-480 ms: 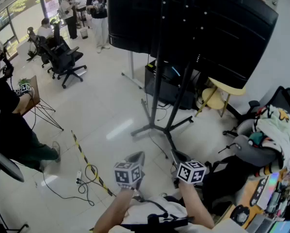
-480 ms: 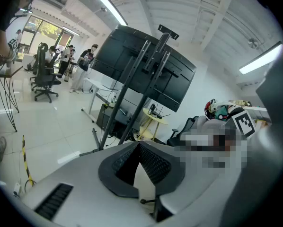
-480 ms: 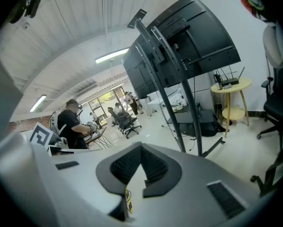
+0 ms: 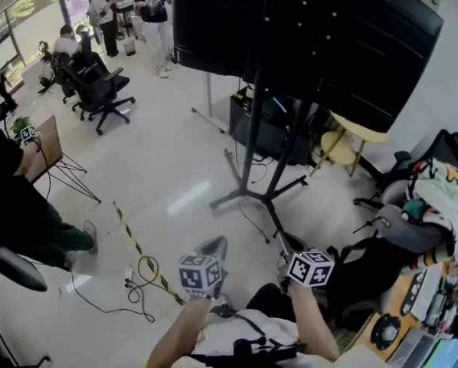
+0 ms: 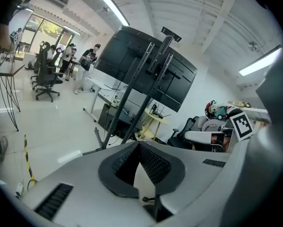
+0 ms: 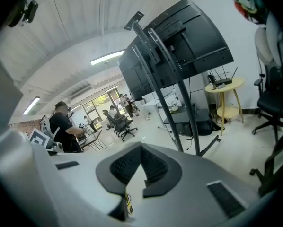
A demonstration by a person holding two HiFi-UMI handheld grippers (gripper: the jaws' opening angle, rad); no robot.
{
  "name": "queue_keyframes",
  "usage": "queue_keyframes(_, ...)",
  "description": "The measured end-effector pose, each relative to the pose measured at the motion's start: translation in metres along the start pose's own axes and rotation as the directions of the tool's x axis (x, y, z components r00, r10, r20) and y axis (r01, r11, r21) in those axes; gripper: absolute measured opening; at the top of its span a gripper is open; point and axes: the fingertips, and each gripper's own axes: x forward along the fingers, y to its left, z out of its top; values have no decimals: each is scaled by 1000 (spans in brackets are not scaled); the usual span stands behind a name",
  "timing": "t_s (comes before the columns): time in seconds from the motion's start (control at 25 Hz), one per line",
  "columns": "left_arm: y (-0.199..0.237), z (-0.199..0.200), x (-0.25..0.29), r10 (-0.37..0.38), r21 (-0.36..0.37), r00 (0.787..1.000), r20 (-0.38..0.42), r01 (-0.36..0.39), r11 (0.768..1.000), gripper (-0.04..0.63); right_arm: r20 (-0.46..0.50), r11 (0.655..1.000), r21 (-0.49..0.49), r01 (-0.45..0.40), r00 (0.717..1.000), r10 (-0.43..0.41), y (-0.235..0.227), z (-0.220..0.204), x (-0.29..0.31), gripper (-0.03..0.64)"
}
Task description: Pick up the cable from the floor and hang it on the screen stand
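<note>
Nearest the camera, bottom centre of the head view: left gripper (image 4: 215, 248) and right gripper (image 4: 286, 245), each with its marker cube, side by side above the floor (image 4: 175, 167) and pointing gently downward.
- Left gripper's jaws: closed together, nothing between them.
- Right gripper's jaws: likewise brought together, nothing between them.

Floor, left of the left gripper: cable (image 4: 134, 291), black, lying in loose loops beside a white power strip (image 4: 127, 273) and a yellow-and-black striped tape (image 4: 133, 245). Position relative to the jaws: apart from both, nearer the left gripper, touched by neither.

Middle distance, ahead of both grippers: screen stand (image 4: 253, 129), two dark uprights on splayed floor legs. It carries a large black screen (image 4: 313, 29), seen from behind. Small yellow round table (image 4: 340, 150) stands just beyond the stand's right side.

Far left: black office chairs (image 4: 99, 90). Several people (image 4: 156, 14) stand near the windows.
</note>
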Motion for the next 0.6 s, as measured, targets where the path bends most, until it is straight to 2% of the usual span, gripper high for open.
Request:
queue_keyframes(0.28,25,-2,-2,17,-49,1000,14,-16,999,0,-12,1000,19,5,1000,-5,0,-4,12,8)
queue_keyframes(0.6,44,12,29,42,-60,999,15,-41,997,0,-39,999,38,-6,999,8,-19,5,54,8)
